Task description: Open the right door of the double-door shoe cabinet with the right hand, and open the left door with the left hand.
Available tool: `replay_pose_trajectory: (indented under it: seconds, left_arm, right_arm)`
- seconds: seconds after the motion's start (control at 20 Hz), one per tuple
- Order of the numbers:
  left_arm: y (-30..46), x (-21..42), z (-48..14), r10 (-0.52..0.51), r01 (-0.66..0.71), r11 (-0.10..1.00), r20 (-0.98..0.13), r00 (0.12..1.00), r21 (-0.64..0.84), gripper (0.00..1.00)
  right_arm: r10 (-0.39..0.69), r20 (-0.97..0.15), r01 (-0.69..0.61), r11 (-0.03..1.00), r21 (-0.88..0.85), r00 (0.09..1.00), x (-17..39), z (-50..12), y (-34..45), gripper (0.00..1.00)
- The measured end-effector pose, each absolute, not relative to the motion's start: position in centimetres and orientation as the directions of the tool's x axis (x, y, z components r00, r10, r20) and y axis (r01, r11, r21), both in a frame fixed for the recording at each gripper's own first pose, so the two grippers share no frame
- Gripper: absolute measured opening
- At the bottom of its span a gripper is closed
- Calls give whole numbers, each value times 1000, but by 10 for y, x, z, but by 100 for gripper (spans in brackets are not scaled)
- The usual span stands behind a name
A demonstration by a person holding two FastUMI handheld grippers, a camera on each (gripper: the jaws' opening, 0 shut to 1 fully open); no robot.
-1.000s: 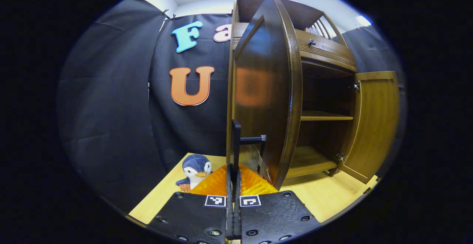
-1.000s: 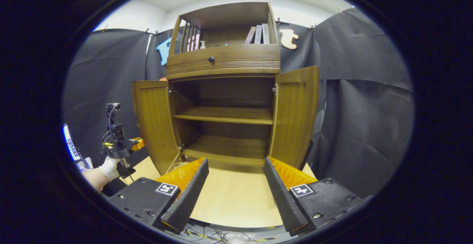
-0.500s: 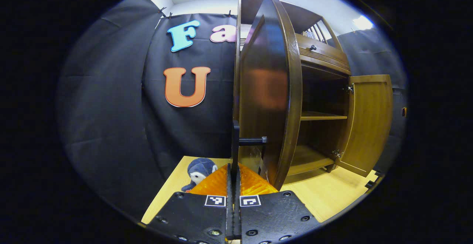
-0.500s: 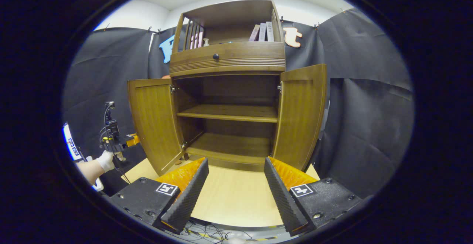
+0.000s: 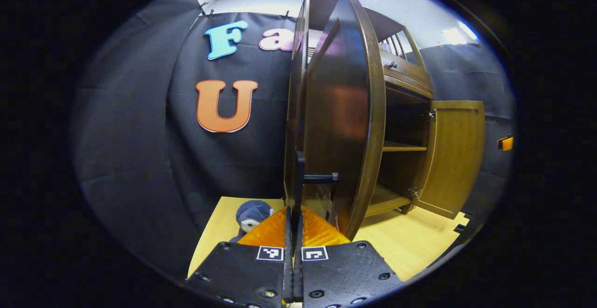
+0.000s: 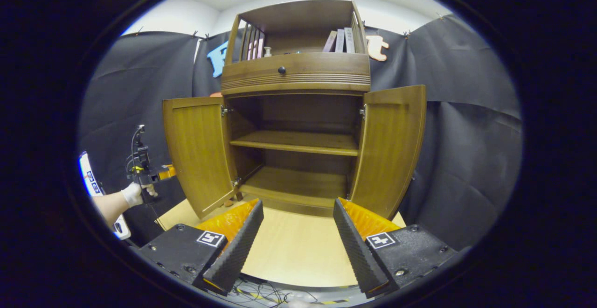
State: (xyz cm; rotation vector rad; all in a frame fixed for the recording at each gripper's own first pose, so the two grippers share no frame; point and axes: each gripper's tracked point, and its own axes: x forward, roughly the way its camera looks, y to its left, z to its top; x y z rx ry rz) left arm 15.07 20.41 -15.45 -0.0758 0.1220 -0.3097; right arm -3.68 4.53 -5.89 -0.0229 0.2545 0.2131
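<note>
The brown shoe cabinet [image 6: 298, 72] stands with both lower doors swung open. Its left door [image 6: 198, 151] and right door [image 6: 389, 149] flank two bare shelves. In the left gripper view the left door [image 5: 343, 112] is seen almost edge-on, dark outer face toward me. My left gripper [image 5: 294, 212] is shut on that door's thin black handle [image 5: 298, 177]. The right door [image 5: 454, 154] hangs open beyond. In the right gripper view the left gripper [image 6: 163, 172], held by a gloved hand [image 6: 133, 195], sits just outside the left door. My right gripper [image 6: 298, 203] is open, holding nothing, back from the cabinet.
A blue penguin plush [image 5: 252, 212] lies on the light wood floor [image 6: 289, 252] by the cabinet's left side. Books [image 6: 340, 39] stand in the top shelf above a drawer with a knob [image 6: 281, 70]. Black cloth walls close in both sides. Cables [image 6: 261, 294] lie under the right gripper.
The left door has swung a little wider, with the left gripper staying shut on its handle. The right gripper's view has shifted slightly; it stays open.
</note>
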Motion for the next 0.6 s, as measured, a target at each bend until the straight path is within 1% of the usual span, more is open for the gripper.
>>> replay_pose_trajectory:
  seconds: [0.05,0.1,0.15,0.2,0.25,0.3,0.35,0.4,0.55,0.6]
  left_arm:
    - [205,152,-153,-317,308,947,-114,942,-90,1]
    - [208,152,-154,-313,305,949,-122,942,-84,3]
    - [208,151,-155,-315,306,948,-127,940,-86,6]
    - [208,149,-155,-316,307,948,-135,939,-84,13]
    - [213,146,-153,-299,292,954,-135,945,-74,13]
    - [214,143,-152,-299,291,954,-132,945,-77,27]
    - [217,138,-149,-284,276,958,-127,950,-79,12]
    - [225,130,-145,-268,260,962,-117,956,-79,19]
    - [238,111,-127,-190,185,981,-99,977,-63,67]
    - [239,106,-119,-169,164,985,-92,981,-55,84]
  right_arm:
    - [205,-252,-212,977,0,946,-36,-59,46,96]
    - [204,-254,-212,977,-5,945,-37,-59,46,96]
    - [202,-255,-210,978,-7,946,-36,-60,46,96]
    - [202,-257,-211,978,-6,945,-36,-61,46,96]
    - [202,-256,-210,978,-5,945,-36,-61,46,96]
    - [201,-256,-209,978,-4,946,-36,-62,46,96]
    - [203,-255,-210,978,-2,945,-36,-62,47,96]
    - [205,-254,-212,977,-1,945,-36,-61,48,96]
    - [217,-251,-223,975,7,943,-33,-63,52,96]
    - [221,-249,-226,974,10,943,-33,-63,54,100]
